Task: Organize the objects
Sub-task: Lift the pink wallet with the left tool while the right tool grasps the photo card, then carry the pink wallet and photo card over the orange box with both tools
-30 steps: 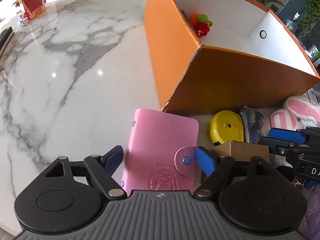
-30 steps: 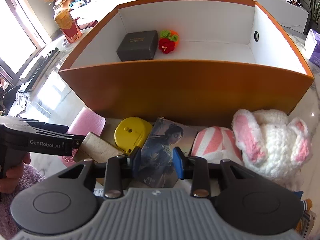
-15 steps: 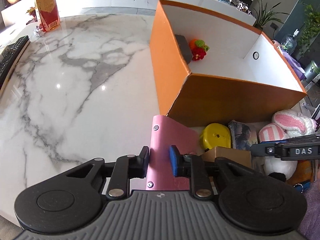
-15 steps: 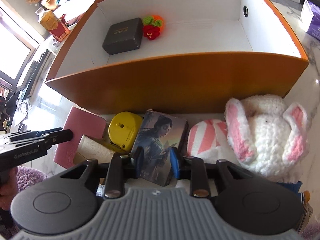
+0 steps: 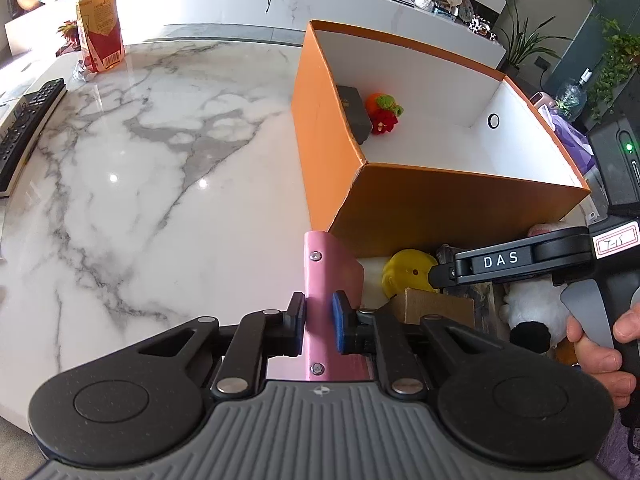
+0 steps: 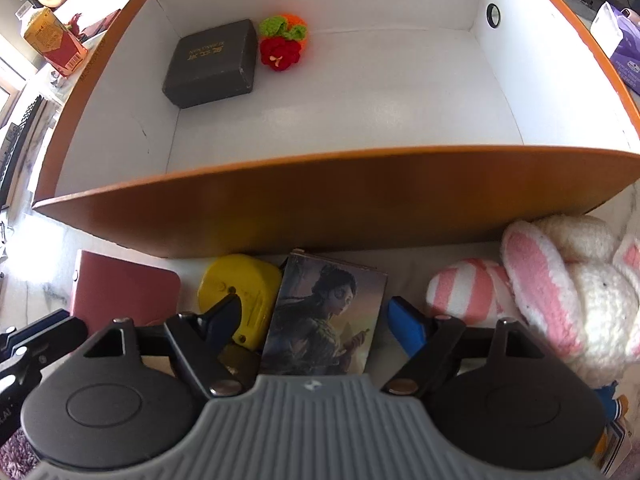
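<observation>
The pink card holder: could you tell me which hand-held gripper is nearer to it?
Left. The left hand-held gripper is shut on the pink card holder; the right hand-held gripper is open around the picture card, two items away.

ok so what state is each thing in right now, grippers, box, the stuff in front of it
left gripper: shut on the pink card holder
pink card holder: clamped on edge, lifted
right gripper: open, fingers either side of the picture card
picture card: lying in front of the box, not gripped
orange box: open-topped, holds two items
dark case: inside box, flat
crochet flower: inside box, beside the dark case
yellow tape measure: outside box
plush bunny: outside box
</observation>
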{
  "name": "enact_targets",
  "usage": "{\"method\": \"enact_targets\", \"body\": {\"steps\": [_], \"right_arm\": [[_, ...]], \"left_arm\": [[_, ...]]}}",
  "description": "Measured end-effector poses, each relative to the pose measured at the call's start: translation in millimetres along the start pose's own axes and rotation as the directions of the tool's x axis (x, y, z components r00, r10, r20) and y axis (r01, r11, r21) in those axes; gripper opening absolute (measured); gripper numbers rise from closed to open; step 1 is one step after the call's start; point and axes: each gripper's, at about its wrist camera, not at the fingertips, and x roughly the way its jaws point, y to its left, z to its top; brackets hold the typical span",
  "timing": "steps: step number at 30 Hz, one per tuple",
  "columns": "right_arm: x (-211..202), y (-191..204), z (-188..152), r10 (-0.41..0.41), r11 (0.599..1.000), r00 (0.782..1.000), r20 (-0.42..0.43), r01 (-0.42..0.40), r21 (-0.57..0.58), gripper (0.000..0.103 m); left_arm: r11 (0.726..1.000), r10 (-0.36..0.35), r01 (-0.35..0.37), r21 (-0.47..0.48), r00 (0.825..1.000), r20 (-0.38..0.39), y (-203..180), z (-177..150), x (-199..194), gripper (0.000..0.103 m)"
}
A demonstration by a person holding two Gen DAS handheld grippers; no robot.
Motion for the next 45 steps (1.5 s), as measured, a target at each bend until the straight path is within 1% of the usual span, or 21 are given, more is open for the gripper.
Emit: {"method": "enact_targets", "body": {"steps": [1, 2, 4, 5, 8, 11, 13, 15, 19, 21, 23, 25, 29, 31, 33, 35, 40, 43, 45], "right_arm": [[0.9, 0.9, 0.3, -0.007, 1.000, 1.000, -0.002, 0.007, -0.003, 0.082], [1.3, 2.0, 0.0, -0.013, 1.000, 1.000, -0.005, 0.013, -0.009, 0.079], [0.0, 5.4, -3.0, -0.027, 0.999, 1.000, -0.007, 0.027, -0.039, 0.071], [-0.1, 5.9, -4.6, -0.028, 0.998, 1.000, -0.004, 0.028, -0.052, 0.069], [-1.5, 6.1, -7.0, -0.017, 0.998, 1.000, 0.004, 0.017, -0.067, 0.068], [-3.3, 6.7, -7.9, 0.012, 0.998, 1.000, 0.002, -0.012, -0.069, 0.061], [-2.6, 6.4, -7.7, 0.029, 0.997, 1.000, -0.005, -0.029, -0.068, 0.060], [-3.4, 5.6, -8.7, 0.033, 0.997, 0.999, -0.009, -0.034, -0.074, 0.064], [-4.2, 4.9, -9.2, 0.034, 0.995, 0.999, -0.024, -0.036, -0.089, 0.064], [-3.4, 4.0, -7.3, 0.049, 0.995, 0.998, -0.035, -0.052, -0.084, 0.062], [-3.2, 2.4, -4.7, 0.054, 0.996, 0.998, -0.042, -0.057, -0.075, 0.060], [-3.4, 1.0, -3.2, 0.060, 0.994, 0.997, -0.054, -0.064, -0.085, 0.059], [-6.1, 3.1, -5.5, 0.033, 0.988, 0.998, -0.047, -0.040, -0.148, 0.059], [-6.8, 4.3, -6.7, 0.006, 0.985, 0.999, -0.042, -0.013, -0.174, 0.060], [-1.4, 5.9, -8.8, -0.028, 0.979, 0.998, -0.056, 0.016, -0.203, 0.062], [-0.2, 7.0, -10.0, -0.031, 0.976, 0.998, -0.047, 0.020, -0.218, 0.062], [-2.1, 3.7, -12.5, -0.021, 0.977, 0.999, -0.026, 0.015, -0.213, 0.061], [-2.9, 2.2, -13.5, -0.015, 0.976, 1.000, -0.018, 0.011, -0.216, 0.060], [-3.5, 1.1, -14.1, -0.012, 0.976, 1.000, -0.014, 0.009, -0.219, 0.060]], "left_arm": [[1.000, 0.005, -0.005, 0.003, 1.000, -0.001, -0.5, -0.3, -0.6, 0.017], [1.000, 0.014, -0.014, 0.007, 1.000, -0.001, -0.9, -0.9, -1.7, 0.017], [0.999, 0.033, -0.033, 0.016, 0.999, -0.002, -0.7, -1.8, -2.7, 0.017], [0.999, 0.040, -0.040, 0.017, 0.999, -0.003, 0.1, -2.0, -3.0, 0.017], [1.000, 0.027, -0.027, 0.006, 1.000, -0.003, 1.9, -1.7, -3.9, 0.017], [1.000, -0.010, 0.010, -0.028, 1.000, -0.011, 4.5, -0.3, -2.3, 0.017], [0.998, -0.035, 0.034, -0.046, 0.999, -0.021, 4.7, -0.8, -0.2, 0.017], [0.999, -0.033, 0.032, -0.042, 0.999, -0.014, 1.3, -2.2, -1.4, 0.017], [0.997, -0.051, 0.050, -0.065, 0.999, -0.010, -2.2, -0.5, -2.8, 0.018], [0.997, -0.041, 0.040, -0.062, 0.999, -0.016, -6.1, 1.1, -1.0, 0.027], [0.999, -0.010, 0.008, -0.046, 1.000, -0.028, -10.0, 1.2, 1.9, 0.029], [0.999, 0.011, -0.012, -0.036, 0.999, -0.035, -10.7, -0.3, 3.5, 0.029], [0.999, 0.019, -0.021, -0.044, 0.999, -0.044, -7.6, -2.8, 4.3, 0.029], [0.999, 0.024, -0.026, -0.044, 0.999, -0.045, -7.6, -2.7, 4.8, 0.029], [0.999, 0.029, -0.031, -0.041, 0.999, -0.044, -8.8, -1.7, 5.7, 0.029], [0.998, 0.039, -0.040, -0.039, 0.998, -0.043, -10.1, -0.8, 6.6, 0.030], [0.999, 0.043, -0.045, -0.030, 0.998, -0.046, -9.8, -1.0, 10.7, 0.037], [0.998, 0.012, -0.014, -0.067, 0.999, -0.036, -4.5, -2.0, 7.7, 0.037], [0.993, -0.043, 0.041, -0.108, 0.999, -0.016, 0.0, -2.4, 0.4, 0.031]]}}
